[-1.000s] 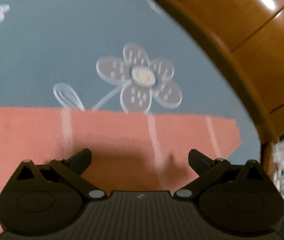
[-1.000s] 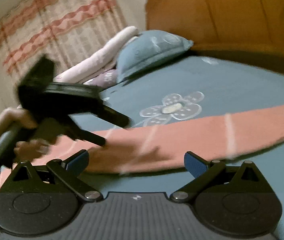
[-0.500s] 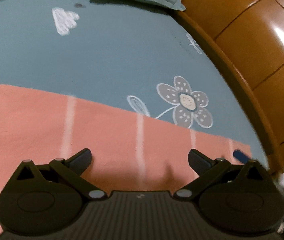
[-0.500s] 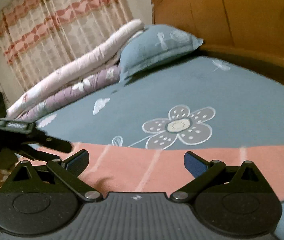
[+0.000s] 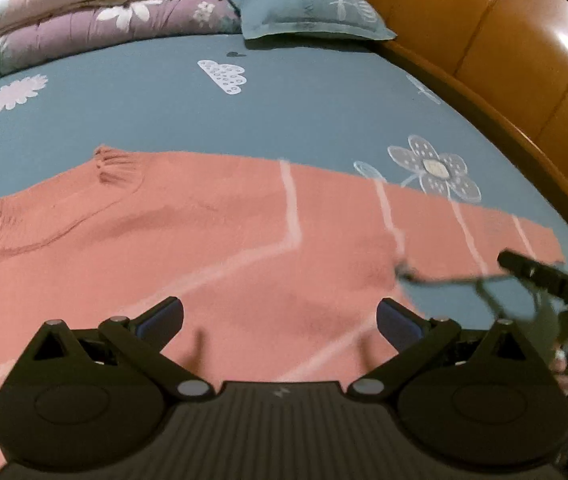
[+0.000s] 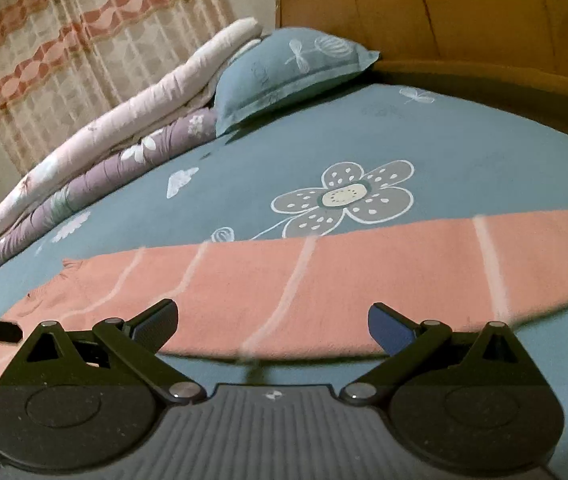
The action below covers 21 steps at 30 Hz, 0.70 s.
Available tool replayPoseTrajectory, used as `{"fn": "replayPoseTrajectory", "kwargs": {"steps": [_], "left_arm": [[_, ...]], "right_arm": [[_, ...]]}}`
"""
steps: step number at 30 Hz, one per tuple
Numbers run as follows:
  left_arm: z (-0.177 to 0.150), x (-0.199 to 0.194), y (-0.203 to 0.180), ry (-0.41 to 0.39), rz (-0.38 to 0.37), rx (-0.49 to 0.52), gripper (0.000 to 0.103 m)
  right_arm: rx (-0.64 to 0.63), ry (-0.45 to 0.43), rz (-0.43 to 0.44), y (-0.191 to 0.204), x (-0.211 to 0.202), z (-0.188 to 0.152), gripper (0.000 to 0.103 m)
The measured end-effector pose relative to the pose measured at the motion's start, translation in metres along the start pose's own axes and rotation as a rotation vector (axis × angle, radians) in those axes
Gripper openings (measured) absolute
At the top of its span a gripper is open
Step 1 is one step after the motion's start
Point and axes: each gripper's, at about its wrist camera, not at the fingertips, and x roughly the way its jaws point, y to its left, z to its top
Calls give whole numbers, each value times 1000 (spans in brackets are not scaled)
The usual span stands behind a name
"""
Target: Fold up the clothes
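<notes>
Bedsheet (image 5: 284, 120); fingers (image 5: 160, 316) spread, empty, above sweater (image 5: 204, 240).

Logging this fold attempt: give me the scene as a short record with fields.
surface: bed sheet, blue with flower print
garment: pink sweater with white stripes, lying flat, one sleeve stretched out
left gripper: open, over the sweater, holding nothing
right gripper: open, at the sleeve's near edge, holding nothing
background: pillow, rolled quilts, wooden headboard
fold: not started
</notes>
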Motion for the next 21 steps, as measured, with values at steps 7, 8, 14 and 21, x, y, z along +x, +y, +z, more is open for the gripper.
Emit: {"fn": "replayPoseTrajectory", "kwargs": {"steps": [7, 8, 14, 21], "left_arm": [[-34, -33, 20, 18, -64, 63, 102], [-40, -40, 27, 21, -62, 63, 102], [-84, -84, 81, 13, 52, 19, 102], [-119, -105, 116, 9, 96, -71, 102]], "right_arm": [[-101, -7, 70, 68, -20, -17, 103], [-129, 8, 88, 83, -16, -17, 103], [-296, 165, 277, 190, 39, 0, 103], [-378, 319, 282, 271, 134, 4, 103]]}}
